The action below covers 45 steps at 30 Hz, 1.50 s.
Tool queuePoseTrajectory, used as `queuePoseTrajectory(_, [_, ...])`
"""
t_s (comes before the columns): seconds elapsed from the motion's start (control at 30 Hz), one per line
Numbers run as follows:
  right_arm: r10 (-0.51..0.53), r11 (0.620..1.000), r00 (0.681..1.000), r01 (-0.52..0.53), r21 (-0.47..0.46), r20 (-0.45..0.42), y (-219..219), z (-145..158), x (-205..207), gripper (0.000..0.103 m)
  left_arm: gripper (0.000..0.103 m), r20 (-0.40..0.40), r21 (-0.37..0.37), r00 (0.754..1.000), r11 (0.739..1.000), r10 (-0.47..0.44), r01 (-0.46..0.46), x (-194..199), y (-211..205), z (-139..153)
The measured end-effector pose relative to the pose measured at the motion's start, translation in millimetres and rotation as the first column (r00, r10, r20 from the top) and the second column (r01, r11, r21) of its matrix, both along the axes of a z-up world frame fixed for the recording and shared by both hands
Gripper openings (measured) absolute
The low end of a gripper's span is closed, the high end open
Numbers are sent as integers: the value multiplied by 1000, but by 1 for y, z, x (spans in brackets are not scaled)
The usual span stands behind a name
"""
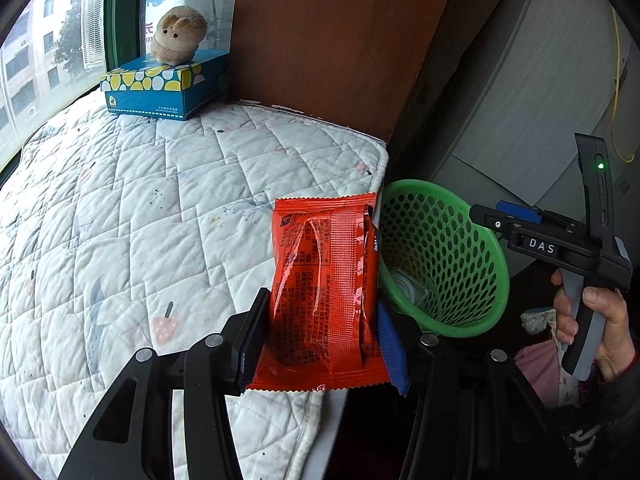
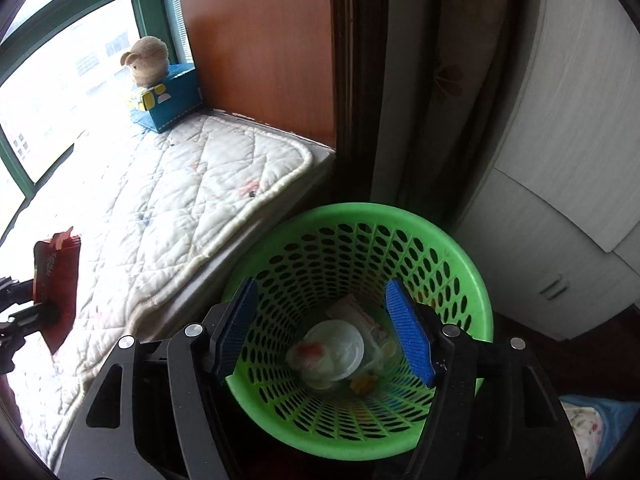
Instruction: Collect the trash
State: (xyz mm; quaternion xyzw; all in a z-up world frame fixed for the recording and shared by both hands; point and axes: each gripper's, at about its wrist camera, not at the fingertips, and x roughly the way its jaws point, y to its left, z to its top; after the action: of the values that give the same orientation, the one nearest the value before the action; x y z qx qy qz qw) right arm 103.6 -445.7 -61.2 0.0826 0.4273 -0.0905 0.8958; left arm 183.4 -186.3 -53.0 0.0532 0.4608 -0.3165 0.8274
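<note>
Between left gripper [image 1: 320, 340] pads, red wrapper [image 1: 324, 292] clamped, right gripper [image 2: 326, 328] parted above green basket [image 2: 472, 280]

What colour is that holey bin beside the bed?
The bin is bright green plastic, perforated with oval holes. It shows best in the right wrist view.

The round green perforated plastic basket [image 2: 460, 248] has an unobstructed mouth; the brown wooden panel [image 2: 260, 52] stands behind it.
</note>
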Motion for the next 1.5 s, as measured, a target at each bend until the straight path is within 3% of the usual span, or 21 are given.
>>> queuePoseTrajectory(0.33, [157,988,986,-156,-7,51,68,23,19,71,49,10,19,997,997,76,-77,7,42,0])
queuePoseTrajectory(0.6, [260,965,964,-261,1,57,120,22,45,71,49,11,27,990,989,143,-143,10,80,-1])
queuePoseTrajectory(1.5, [417,909,909,-417,27,5,211,-5,109,81,49,-15,27,962,962,271,-271,14,151,-7])
